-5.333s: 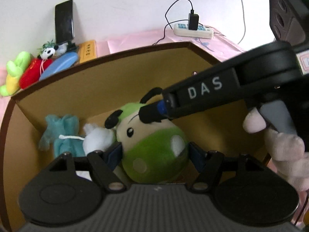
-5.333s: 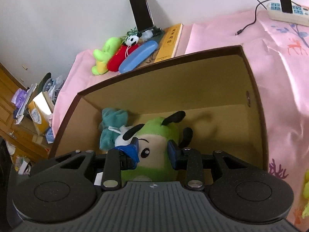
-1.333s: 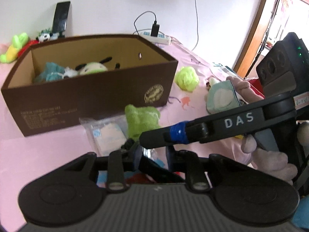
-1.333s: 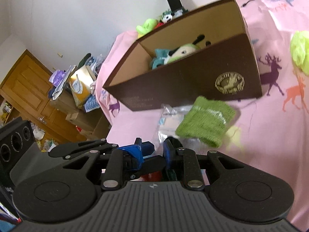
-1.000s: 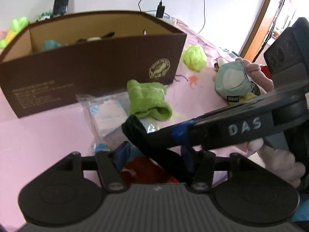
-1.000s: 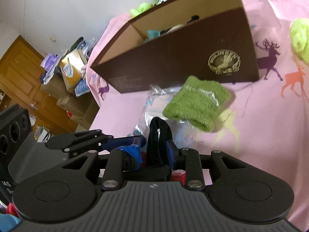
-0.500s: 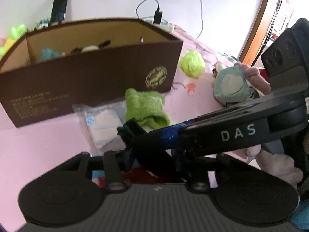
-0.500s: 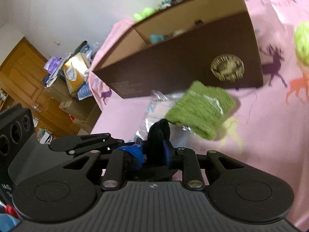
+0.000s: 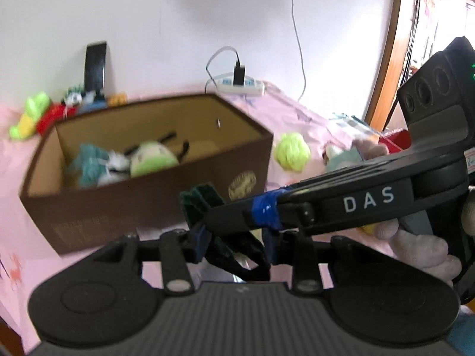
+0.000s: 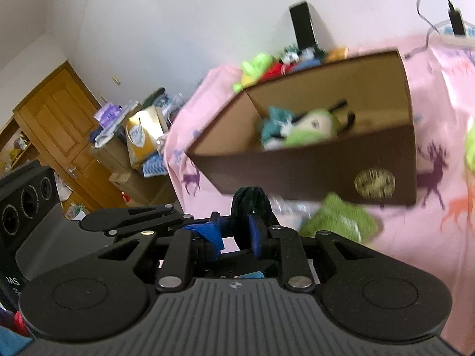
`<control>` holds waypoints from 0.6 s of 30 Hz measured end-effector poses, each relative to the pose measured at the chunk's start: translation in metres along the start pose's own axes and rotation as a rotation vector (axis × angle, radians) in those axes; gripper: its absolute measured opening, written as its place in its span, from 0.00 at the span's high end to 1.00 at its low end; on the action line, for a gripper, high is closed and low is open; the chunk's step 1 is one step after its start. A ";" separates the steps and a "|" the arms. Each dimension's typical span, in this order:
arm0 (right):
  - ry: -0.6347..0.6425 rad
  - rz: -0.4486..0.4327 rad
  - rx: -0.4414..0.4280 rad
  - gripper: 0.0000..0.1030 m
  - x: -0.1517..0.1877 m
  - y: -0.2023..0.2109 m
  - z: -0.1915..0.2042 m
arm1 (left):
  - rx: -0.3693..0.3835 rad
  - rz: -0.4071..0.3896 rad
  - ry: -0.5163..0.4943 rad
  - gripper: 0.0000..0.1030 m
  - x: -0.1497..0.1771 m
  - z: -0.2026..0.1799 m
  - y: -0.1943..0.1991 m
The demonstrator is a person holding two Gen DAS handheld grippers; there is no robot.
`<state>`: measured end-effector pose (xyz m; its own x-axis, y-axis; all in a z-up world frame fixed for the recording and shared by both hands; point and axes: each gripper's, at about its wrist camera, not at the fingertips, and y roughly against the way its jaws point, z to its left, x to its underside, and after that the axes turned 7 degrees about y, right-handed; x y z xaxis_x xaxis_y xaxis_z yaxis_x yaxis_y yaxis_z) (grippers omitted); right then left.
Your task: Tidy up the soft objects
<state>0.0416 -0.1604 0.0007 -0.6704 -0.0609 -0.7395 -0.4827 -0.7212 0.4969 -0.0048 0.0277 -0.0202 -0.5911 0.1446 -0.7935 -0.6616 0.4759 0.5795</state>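
A dark green-black soft cloth [image 9: 202, 204] is pinched between both grippers and held in the air in front of the brown cardboard box [image 9: 124, 207]. My left gripper [image 9: 234, 243] is shut on its lower part. My right gripper [image 10: 237, 231] is shut on the same cloth [image 10: 249, 204]; its arm crosses the left wrist view from the right. Inside the box lie a green and cream plush [image 9: 151, 155] and a teal soft toy [image 9: 89, 163]. A green knitted cloth [image 10: 338, 219] lies on the pink sheet before the box.
A yellow-green fluffy ball [image 9: 292, 151] and a grey-teal plush [image 9: 344, 154] lie right of the box. Toys and a phone stand [image 9: 95, 68] sit behind the box by the wall, with a power strip [image 9: 237, 84]. Wooden door and clutter at left [image 10: 59, 124].
Both grippers have lifted the dark cloth up from the pile on the sheet, and the box interior now shows from above the front wall.
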 end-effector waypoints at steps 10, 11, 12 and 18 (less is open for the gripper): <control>0.062 -0.149 -0.046 0.99 -0.069 -0.023 0.006 | -0.096 -0.159 -0.095 0.71 -0.065 0.023 0.016; 0.054 -0.161 -0.054 0.99 -0.076 -0.028 0.005 | -0.106 -0.166 -0.100 0.71 -0.072 0.027 0.015; 0.040 -0.172 -0.067 0.99 -0.083 -0.035 0.004 | -0.112 -0.169 -0.100 0.71 -0.078 0.032 0.013; 0.000 -0.190 -0.076 0.99 -0.108 -0.073 -0.001 | -0.185 -0.145 -0.135 0.71 -0.107 0.067 -0.004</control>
<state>0.1498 -0.1016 0.0438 -0.5713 0.0809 -0.8167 -0.5562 -0.7699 0.3128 0.0922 0.0688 0.0504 -0.4250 0.2069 -0.8813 -0.8154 0.3352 0.4719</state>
